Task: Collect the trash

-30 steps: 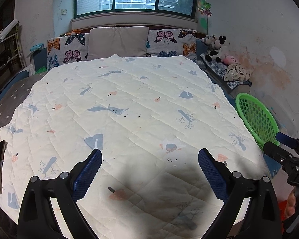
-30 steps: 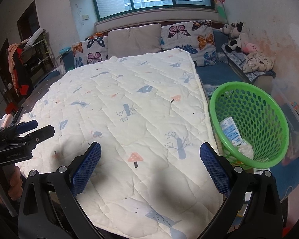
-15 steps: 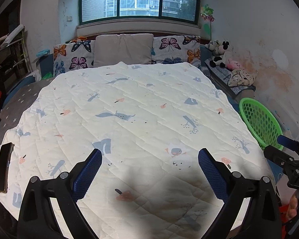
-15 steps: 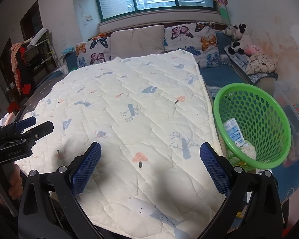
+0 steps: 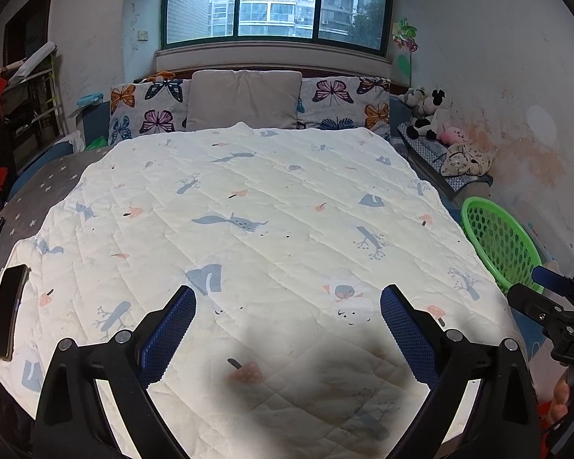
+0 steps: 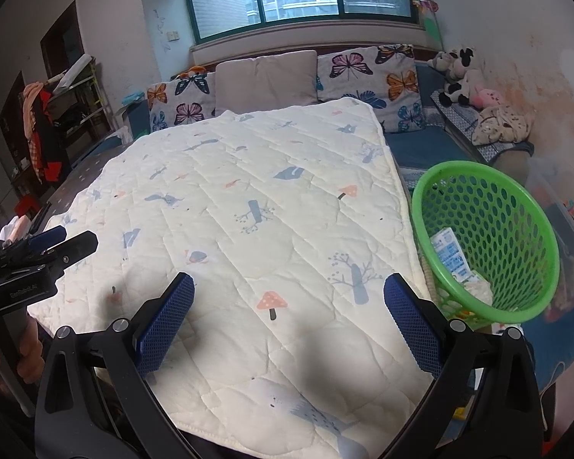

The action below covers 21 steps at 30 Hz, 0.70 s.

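**So both grippers are just hanging over the bed, nothing grabbed**

Basically the left gripper (image 5: 287, 325) sits above the near end of a white quilt (image 5: 271, 206) with little foxes, trees and mushrooms printed on it. Its two blue-padded fingers (image 5: 168, 334) are spread wide and there's nothing between them, just quilt below. The right gripper (image 6: 289, 313) is the same deal: jaws wide apart, empty, hovering over the quilt's near right part. Each gripper shows up at the edge of the other one's view, with a bit of a hand (image 6: 28, 359) on the handle.

The trash is already sitting in the green basket (image 6: 516, 199), which stands on the floor just beside the right edge of the bed. Inside it there's a blue-and-white packet (image 6: 451, 250) leaning against the wall of the basket, and some crumpled whitish stuff (image 6: 478, 288) next to it at the bottom. Can't read what the packet is.

Other bits: a dark phone (image 5: 7, 311) lies on the quilt's left edge, near the corner. At the head of the bed there's a plain grey pillow (image 5: 245, 97) with a butterfly pillow (image 5: 348, 103) on either side. Some stuffed toys (image 5: 428, 113) are piled on a bench by the right wall, well behind the basket. A window (image 5: 275, 7) sits above the headboard, with apartment blocks outside.
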{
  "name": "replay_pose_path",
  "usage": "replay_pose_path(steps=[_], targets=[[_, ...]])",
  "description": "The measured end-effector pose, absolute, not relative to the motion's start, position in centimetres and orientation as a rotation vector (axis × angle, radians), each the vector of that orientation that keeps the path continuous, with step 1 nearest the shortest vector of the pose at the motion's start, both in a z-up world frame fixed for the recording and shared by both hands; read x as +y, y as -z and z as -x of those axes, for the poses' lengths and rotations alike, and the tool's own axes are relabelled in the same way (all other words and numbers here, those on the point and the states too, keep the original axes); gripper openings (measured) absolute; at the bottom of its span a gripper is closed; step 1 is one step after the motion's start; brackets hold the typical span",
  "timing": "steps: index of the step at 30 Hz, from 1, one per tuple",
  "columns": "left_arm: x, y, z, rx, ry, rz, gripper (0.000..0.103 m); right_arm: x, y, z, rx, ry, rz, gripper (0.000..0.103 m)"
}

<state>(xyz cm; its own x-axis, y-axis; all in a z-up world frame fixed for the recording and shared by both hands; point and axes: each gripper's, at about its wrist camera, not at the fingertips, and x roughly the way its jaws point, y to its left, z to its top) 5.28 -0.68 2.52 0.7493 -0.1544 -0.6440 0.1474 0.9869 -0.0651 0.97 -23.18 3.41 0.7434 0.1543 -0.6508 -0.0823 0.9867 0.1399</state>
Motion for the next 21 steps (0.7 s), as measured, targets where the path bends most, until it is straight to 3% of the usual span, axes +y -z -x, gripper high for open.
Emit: replay_pose_path(steps=[21], targets=[[-0.52, -2.66, -4.57, 0.694, 0.161, 0.01, 0.094, -22.68, -3.71, -0.66, 0.717, -0.133, -0.099, 0.099]])
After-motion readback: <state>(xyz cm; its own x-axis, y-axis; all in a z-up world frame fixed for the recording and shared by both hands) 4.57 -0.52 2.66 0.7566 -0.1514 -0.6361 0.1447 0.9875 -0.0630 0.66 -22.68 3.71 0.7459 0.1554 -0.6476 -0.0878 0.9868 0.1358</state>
